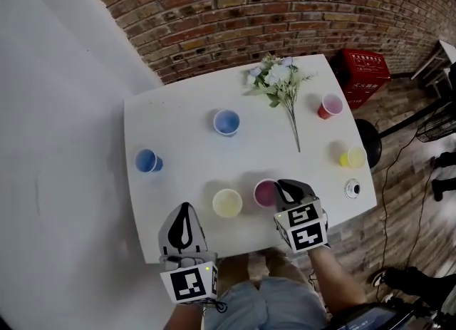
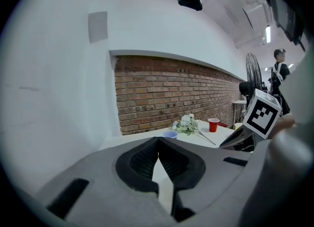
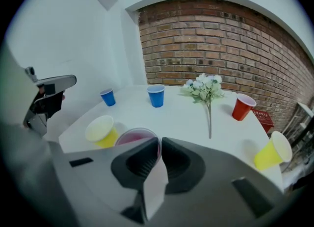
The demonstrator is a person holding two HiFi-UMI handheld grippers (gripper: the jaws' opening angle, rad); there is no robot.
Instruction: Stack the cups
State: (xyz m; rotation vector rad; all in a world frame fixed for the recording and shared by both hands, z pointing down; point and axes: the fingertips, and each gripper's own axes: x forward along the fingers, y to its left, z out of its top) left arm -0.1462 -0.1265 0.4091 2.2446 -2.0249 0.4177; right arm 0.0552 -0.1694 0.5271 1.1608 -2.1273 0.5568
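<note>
Right gripper [image 3: 159, 145] pinching pink cup [image 3: 131, 136] rim; left gripper [image 2: 158, 145] pressed together, empty. Pick step. Next: lift straight up, then nest into yellow cup [image 1: 227, 202] just beside.

The white surface [image 1: 185, 136] carries a left blue cup [image 1: 147, 160], a far blue cup [image 1: 226, 122], a near yellow cup [image 1: 227, 202] just beside a pink cup [image 1: 265, 193], a far flower sprig [image 1: 279, 79], and a red cup [image 1: 330, 105] and second yellow cup [image 1: 353, 157] at right.
</note>
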